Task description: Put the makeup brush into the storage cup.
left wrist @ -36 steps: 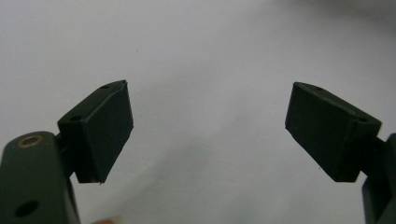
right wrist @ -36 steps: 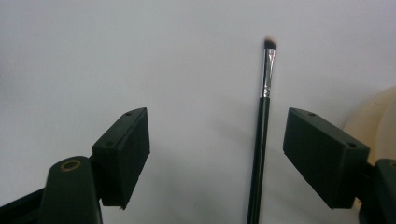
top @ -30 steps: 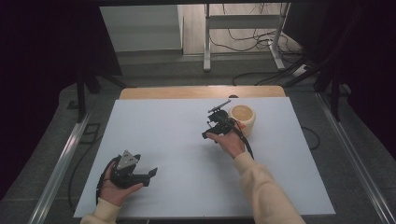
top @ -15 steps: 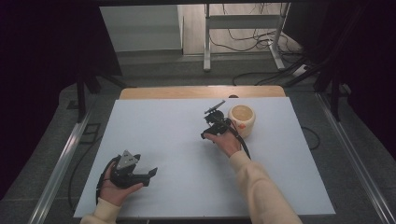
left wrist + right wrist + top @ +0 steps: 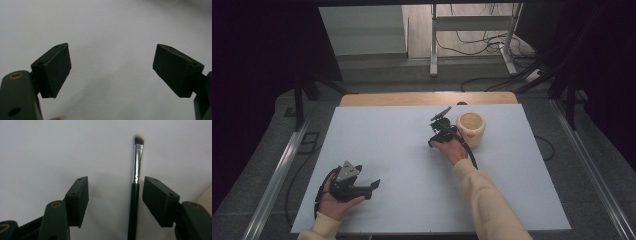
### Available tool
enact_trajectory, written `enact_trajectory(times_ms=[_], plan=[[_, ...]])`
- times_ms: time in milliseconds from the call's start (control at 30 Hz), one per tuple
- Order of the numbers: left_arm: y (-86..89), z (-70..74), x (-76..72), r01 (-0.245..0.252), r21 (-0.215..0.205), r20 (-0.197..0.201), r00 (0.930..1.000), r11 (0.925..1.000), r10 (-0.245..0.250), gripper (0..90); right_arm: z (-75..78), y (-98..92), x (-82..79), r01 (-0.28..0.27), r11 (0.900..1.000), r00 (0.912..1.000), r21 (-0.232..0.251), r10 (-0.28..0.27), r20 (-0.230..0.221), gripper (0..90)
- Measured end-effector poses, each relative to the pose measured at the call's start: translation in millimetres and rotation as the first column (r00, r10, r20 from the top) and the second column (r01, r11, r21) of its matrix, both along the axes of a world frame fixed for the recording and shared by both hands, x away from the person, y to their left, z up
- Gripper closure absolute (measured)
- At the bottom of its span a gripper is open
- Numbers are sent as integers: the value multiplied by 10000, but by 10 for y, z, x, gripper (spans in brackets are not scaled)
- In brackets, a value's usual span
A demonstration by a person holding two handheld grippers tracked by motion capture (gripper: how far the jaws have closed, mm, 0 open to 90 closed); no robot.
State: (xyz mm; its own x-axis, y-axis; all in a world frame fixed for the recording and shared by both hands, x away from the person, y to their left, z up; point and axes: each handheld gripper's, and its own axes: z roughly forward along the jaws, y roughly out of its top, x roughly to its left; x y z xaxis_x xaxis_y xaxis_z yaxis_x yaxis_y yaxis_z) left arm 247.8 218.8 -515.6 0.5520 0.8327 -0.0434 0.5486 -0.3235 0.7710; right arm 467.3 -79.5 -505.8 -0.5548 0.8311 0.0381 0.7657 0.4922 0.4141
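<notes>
**Right gripper closing around a makeup brush**

I bring the right gripper (image 5: 113,202) over the makeup brush (image 5: 135,182), which lies flat on the white table (image 5: 387,150) between the jaws, nearer the 3 o'clock pad; the jaws have just been closing and do not yet touch it. Grasp and lift remain. The left gripper (image 5: 111,72) rests wide open at 7 o'clock. A cream pot (image 5: 472,129) stands just beside the brush; cables cross the floor at 12 o'clock.
</notes>
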Motion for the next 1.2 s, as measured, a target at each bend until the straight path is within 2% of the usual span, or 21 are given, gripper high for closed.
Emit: enact_trajectory(times_ms=[133,300,433,667,700,1000,1133,1200], plan=[[-3,-2,0,2,5,4,10000,10000,-2,153,4,-19,11,14,9999,10000,-120,-13,23,457],[-5,-4,-1,9,29,-2,10000,10000,-9,153,10,-19,4,-45,9986,9997,-525,58,232,575],[-1,-6,-1,0,49,-8,10000,10000,0,153,11,-16,2,-106,9974,9995,-710,127,299,625],[2,-8,-3,-3,64,-3,10000,10000,3,153,20,7,0,-225,9970,9996,-740,239,173,757],[3,-8,-4,-3,70,-1,10000,10000,3,153,25,16,2,-200,9966,9997,-794,208,96,810],[5,-6,-6,-19,62,2,10000,10000,19,153,31,20,10,-283,9964,9996,-804,285,12,833],[7,-7,-5,-22,63,4,10000,10000,22,153,42,21,-10,-332,9958,9993,-859,346,154,834],[8,-6,-3,-32,51,4,10000,10000,32,153,88,8,-26,-392,9967,9988,-711,412,265,834]])
